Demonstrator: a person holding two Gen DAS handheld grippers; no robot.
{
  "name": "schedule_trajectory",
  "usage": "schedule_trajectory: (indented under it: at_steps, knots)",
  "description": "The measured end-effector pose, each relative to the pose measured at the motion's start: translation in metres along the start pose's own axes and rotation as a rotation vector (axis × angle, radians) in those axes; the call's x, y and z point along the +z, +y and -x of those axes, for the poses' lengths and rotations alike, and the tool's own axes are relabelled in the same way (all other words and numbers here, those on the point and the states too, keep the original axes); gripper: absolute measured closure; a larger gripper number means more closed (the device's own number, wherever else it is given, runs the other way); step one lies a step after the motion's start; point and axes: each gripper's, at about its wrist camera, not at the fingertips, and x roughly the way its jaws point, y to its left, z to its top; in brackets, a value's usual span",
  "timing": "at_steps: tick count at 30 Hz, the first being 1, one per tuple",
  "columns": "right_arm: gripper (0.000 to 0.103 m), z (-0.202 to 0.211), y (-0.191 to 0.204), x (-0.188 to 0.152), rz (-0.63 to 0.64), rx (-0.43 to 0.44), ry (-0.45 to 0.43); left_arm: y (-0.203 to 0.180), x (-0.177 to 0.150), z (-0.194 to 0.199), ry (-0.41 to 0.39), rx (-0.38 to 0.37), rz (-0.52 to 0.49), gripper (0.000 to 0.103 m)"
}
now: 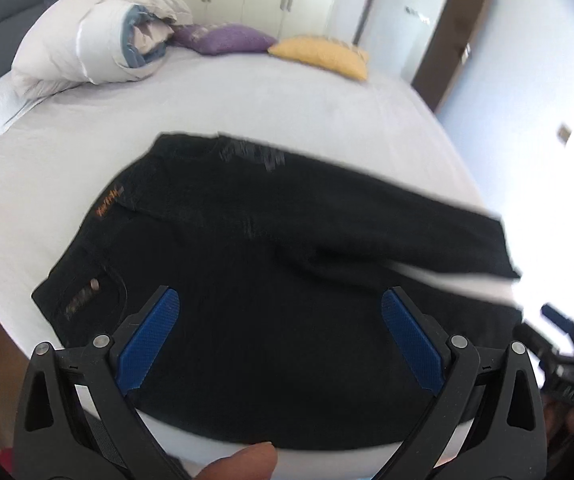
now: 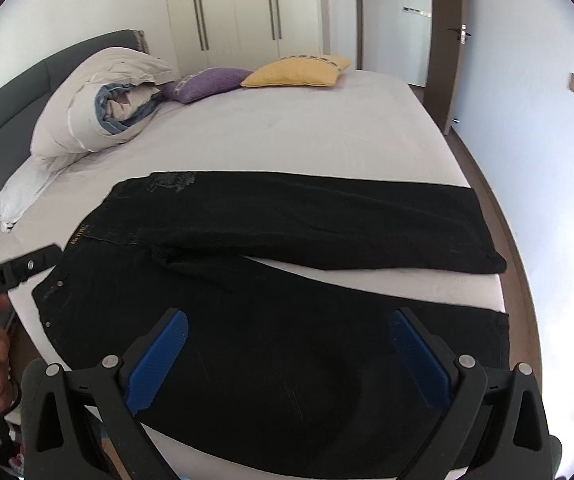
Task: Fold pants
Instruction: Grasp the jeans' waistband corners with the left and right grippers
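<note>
Black pants [image 2: 287, 272] lie spread flat on the bed, waist to the left, the two legs splayed apart toward the right edge. In the left wrist view the pants [image 1: 271, 264] look blurred. My left gripper [image 1: 281, 312] hovers open above the near leg close to the waist, with nothing between its blue pads [image 1: 149, 344]. My right gripper [image 2: 289, 340] is open too, above the middle of the near leg. The left gripper's body [image 2: 11, 272] shows at the left edge of the right wrist view, and the right gripper [image 1: 567, 344] at the right edge of the left one.
The bed [image 2: 307, 136] has a pale sheet. A rolled duvet [image 2: 103, 104], a purple cushion [image 2: 207, 80] and a yellow cushion [image 2: 299, 72] lie at its far end. Wardrobe doors [image 2: 239, 8] and a doorway stand behind. The bed's right edge meets a dark floor [image 2: 527, 280].
</note>
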Motion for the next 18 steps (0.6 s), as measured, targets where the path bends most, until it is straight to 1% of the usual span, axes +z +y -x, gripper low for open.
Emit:
schedule_trajectory:
  at_steps: [3, 4, 6, 7, 8, 9, 10, 11, 12, 14, 15, 17, 18]
  knots:
    - [0.0, -0.005, 0.003, 0.025, 0.054, 0.102, -0.024, 0.021, 0.037, 0.01, -0.1, -0.033, 0.081, 0.0]
    - [0.0, -0.008, 0.004, 0.034, 0.071, 0.129, -0.029, 0.028, 0.049, 0.009, -0.116, -0.043, 0.117, 0.0]
    - [0.0, -0.017, 0.008, 0.055, 0.112, 0.186, -0.039, 0.037, 0.075, -0.004, -0.065, -0.079, 0.156, 0.0]
    - [0.0, -0.02, 0.009, 0.063, 0.13, 0.209, -0.047, 0.041, 0.093, -0.018, -0.007, -0.112, 0.162, 0.0]
    - [0.0, -0.023, 0.011, 0.071, 0.154, 0.229, -0.06, 0.047, 0.105, -0.025, 0.003, -0.138, 0.166, 0.0]
    - [0.0, -0.028, 0.014, 0.08, 0.186, 0.248, -0.073, 0.052, 0.119, -0.032, -0.014, -0.156, 0.169, 0.0]
    - [0.0, -0.033, 0.016, 0.087, 0.21, 0.258, -0.077, 0.057, 0.135, -0.039, -0.038, -0.146, 0.17, 0.0]
    - [0.0, -0.04, 0.018, 0.094, 0.241, 0.27, -0.079, 0.062, 0.152, -0.049, -0.05, -0.133, 0.159, 0.0]
    - [0.001, -0.049, 0.019, 0.101, 0.273, 0.278, -0.074, 0.063, 0.168, -0.061, -0.045, -0.131, 0.134, 0.0]
    - [0.009, -0.067, 0.02, 0.112, 0.318, 0.302, -0.053, 0.063, 0.198, -0.092, -0.011, -0.132, 0.048, 0.0]
    - [0.014, -0.079, 0.019, 0.119, 0.341, 0.318, -0.029, 0.063, 0.209, -0.107, 0.007, -0.121, 0.003, 0.0]
    - [0.018, -0.102, 0.015, 0.129, 0.37, 0.336, 0.014, 0.061, 0.228, -0.141, 0.058, -0.07, -0.108, 0.0]
    - [0.021, -0.113, 0.013, 0.134, 0.377, 0.347, 0.034, 0.061, 0.229, -0.159, 0.079, -0.04, -0.154, 0.0]
